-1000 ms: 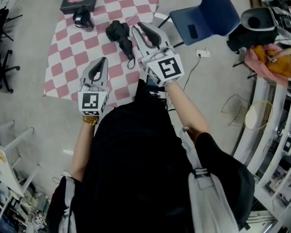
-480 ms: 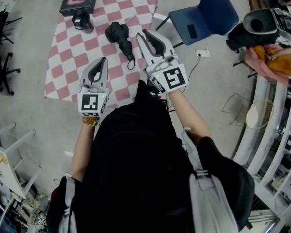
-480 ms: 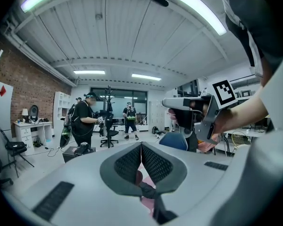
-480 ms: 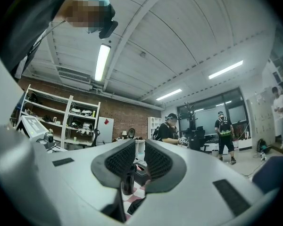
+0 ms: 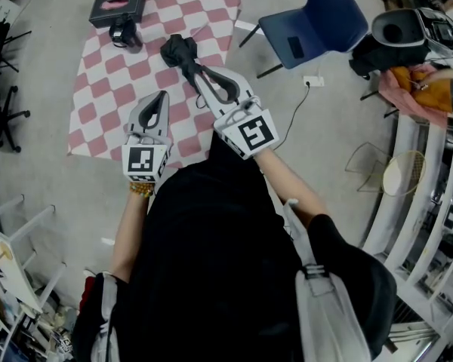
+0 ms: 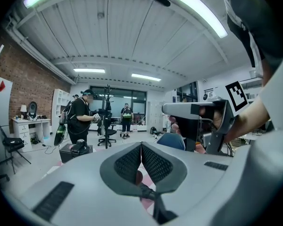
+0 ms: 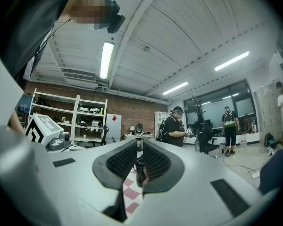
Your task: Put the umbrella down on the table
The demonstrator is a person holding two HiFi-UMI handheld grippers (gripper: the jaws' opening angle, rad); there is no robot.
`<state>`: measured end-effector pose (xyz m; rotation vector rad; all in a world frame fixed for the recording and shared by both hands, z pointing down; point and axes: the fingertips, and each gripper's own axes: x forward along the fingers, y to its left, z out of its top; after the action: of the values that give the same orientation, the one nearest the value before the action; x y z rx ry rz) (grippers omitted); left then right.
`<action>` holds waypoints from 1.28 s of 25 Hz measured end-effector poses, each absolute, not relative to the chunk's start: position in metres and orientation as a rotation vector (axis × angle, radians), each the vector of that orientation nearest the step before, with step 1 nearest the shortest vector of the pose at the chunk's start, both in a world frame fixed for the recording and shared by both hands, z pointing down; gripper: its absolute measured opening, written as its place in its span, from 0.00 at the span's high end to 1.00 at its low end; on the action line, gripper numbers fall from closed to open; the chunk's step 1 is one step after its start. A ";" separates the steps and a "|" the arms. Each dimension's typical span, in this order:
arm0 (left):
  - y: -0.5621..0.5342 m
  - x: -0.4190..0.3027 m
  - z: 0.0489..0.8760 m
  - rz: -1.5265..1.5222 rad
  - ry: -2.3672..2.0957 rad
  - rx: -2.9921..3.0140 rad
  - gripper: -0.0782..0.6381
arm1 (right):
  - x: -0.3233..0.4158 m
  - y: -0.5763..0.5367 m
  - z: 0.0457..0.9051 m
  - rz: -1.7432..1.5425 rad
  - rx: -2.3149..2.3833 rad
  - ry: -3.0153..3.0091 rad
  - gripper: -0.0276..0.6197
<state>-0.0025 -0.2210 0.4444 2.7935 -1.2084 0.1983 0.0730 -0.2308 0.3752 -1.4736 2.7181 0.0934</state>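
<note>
Nearest in the head view are the two marker cubes: the left one (image 5: 143,161) and the right one (image 5: 248,133), each with a black-and-white square pattern, the only print that can be made out.

The left gripper (image 5: 159,100) hangs over the near part of the table (image 5: 98,89), which has a pink-and-white checked cloth. The left gripper view shows its pads (image 6: 132,161) meeting at the tip with nothing between them. That view alone shows the right gripper from the side, with a hand round its grip.

The right gripper (image 5: 198,74) reaches further across the cloth to the black umbrella (image 5: 180,50), which lies folded on the table. From above, the jaws cover its handle end. The right gripper view shows the jaws closing, with that dark handle end (image 7: 139,167) filling the narrow slit between the pads.

Beyond the umbrella lies a small dark object (image 5: 127,32), and behind it a black box (image 5: 117,7) with something pink on top. A blue chair (image 5: 313,21) stands off the table's far right corner.

Only the gripper views show the room: a brick wall, white shelves (image 7: 68,121) and a person in black (image 7: 175,126) standing well back.
</note>
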 end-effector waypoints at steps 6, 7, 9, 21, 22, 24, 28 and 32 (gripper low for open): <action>-0.220 -0.002 0.452 0.205 -1.204 2.765 0.87 | 0.048 -0.214 0.405 0.044 -1.436 2.812 0.92; -0.219 -0.001 0.453 0.205 -1.201 2.762 0.87 | 0.047 -0.212 0.409 0.025 -1.444 2.819 0.92; -0.218 -0.001 0.452 0.201 -1.198 2.762 0.87 | 0.043 -0.210 0.417 0.000 -1.453 2.836 0.93; -0.212 -0.013 0.468 0.215 -1.199 2.723 0.87 | 0.023 -0.201 0.440 -0.045 -1.431 2.933 0.93; -0.212 -0.013 0.468 0.215 -1.199 2.720 0.87 | 0.020 -0.200 0.442 -0.044 -1.426 2.950 0.93; -0.212 -0.015 0.468 0.213 -1.203 2.717 0.87 | 0.016 -0.199 0.447 -0.044 -1.421 2.970 0.93; -0.212 -0.019 0.468 0.212 -1.208 2.714 0.87 | 0.013 -0.199 0.449 -0.050 -1.423 2.980 0.93; -0.212 -0.022 0.471 0.214 -1.206 2.707 0.87 | 0.011 -0.201 0.453 -0.054 -1.425 2.993 0.93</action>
<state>-0.0216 -0.2115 0.4713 2.7066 -1.2063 0.2140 0.0106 -0.2010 0.4533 -1.4247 2.9934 -0.0541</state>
